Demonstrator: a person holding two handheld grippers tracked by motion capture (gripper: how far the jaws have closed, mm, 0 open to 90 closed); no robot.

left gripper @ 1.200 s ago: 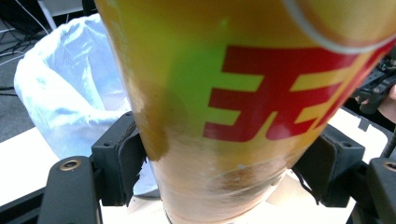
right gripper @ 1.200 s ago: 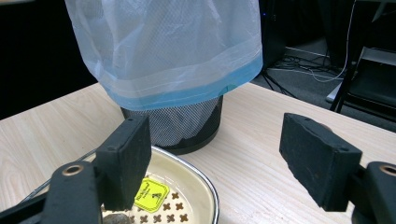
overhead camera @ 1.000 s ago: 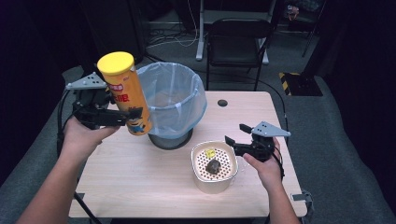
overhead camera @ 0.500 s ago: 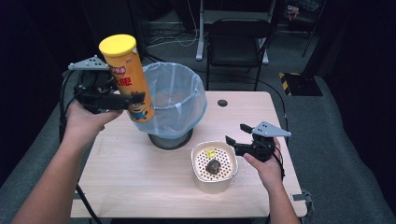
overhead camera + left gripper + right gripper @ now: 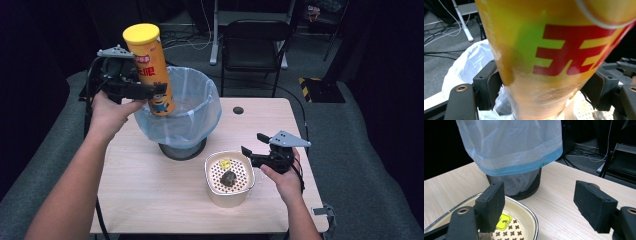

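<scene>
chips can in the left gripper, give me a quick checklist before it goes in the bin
1. Grip: left gripper pads clamp the chips can on both sides: ok.
2. Lid: yellow cap on: ok.
3. Position: can bottom over the bin rim, at its left edge, not centred: not ok.
4. Bin liner open and spread: ok.
5. Room inside the bin: cannot tell.
6. Right gripper open, beside the cream tray, away from the bin: ok.

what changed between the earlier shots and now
The left gripper, clamped on the yellow chip can, lifted it up and carried it from the near left rim of the lined bin toward the far side, nearly upright. Nothing was let go. The right gripper stayed open beside the cream strainer dish, which did not move, nor did the bin.
</scene>
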